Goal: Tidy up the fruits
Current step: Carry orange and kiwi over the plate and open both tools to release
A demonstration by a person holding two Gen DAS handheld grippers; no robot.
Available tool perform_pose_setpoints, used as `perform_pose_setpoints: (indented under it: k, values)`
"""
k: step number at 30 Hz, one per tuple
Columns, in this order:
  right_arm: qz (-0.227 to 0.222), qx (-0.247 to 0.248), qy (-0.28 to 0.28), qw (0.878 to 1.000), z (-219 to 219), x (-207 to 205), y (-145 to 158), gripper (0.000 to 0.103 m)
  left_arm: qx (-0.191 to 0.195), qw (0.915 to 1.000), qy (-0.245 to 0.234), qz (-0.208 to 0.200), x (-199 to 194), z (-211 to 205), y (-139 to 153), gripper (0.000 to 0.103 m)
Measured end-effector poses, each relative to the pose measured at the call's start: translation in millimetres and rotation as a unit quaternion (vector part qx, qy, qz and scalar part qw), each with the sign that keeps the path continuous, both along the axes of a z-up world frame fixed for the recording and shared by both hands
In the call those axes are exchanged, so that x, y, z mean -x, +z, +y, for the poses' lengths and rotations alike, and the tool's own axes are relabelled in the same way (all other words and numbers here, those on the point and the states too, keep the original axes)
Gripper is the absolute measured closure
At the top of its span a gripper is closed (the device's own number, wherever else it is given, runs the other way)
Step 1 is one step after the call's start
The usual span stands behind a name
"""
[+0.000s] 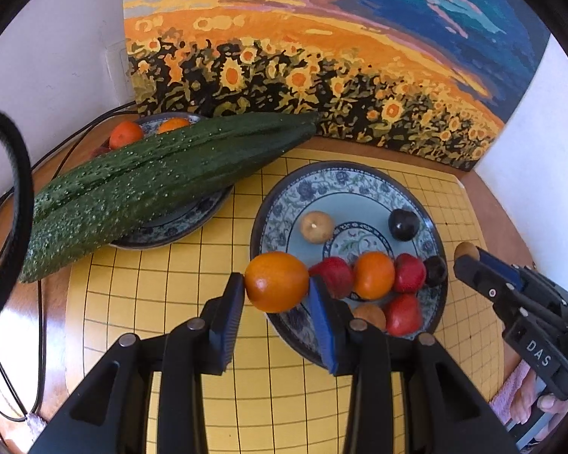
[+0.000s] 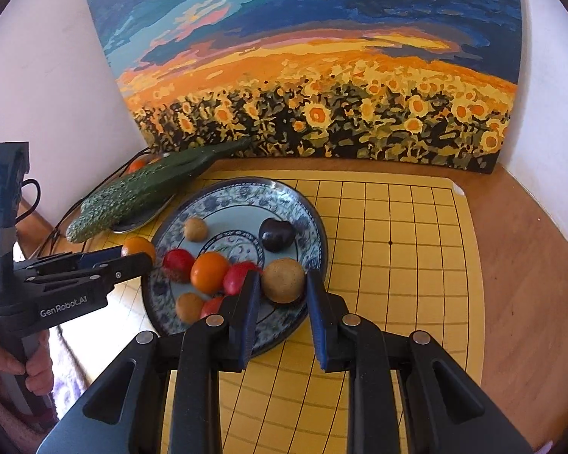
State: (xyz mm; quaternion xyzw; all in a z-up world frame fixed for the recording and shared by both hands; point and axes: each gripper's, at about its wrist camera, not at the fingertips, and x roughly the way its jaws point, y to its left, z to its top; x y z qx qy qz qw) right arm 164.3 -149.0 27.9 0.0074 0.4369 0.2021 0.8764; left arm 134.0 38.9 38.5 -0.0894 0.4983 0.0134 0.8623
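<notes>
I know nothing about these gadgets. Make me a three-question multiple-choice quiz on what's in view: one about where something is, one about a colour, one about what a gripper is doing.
1. Where does the long bumpy green cucumber lie?
A. Across the blue-patterned plate at the back left
B. On the bare yellow grid mat
C. In the front plate among the fruit

2. What colour is the round fruit held by the left gripper?
A. Red
B. Orange
C. Dark purple

3. What is the right gripper doing?
A. Hanging open, away from the fruit
B. Gripping the cucumber
C. Holding a round tan-brown fruit between its fingers

Answers:
1 A: the cucumber rests over that plate's rim, beside the small oranges there.
2 B: the orange fruit sits between the blue pads.
3 C: both pads press on the tan fruit above the front blue-patterned plate.
</notes>
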Motion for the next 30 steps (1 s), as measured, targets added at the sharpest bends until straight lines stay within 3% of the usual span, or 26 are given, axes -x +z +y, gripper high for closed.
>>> perform_pose_setpoints:
  k: [25, 30]
  values:
    - [0.020, 0.009, 0.012, 1.000, 15.5, -29.9, -20.0, 0.077, 0.023, 0.9997, -0.008, -0.008, -22.5, -1.3, -4.2, 0.066]
    - [0.014, 0.007, 0.016, 1.000, 16.6, -28.1, -17.3, 0.065, 0.025, 0.9996, -0.011, -0.011, -21.0, -1.1, -3.9, 0.066]
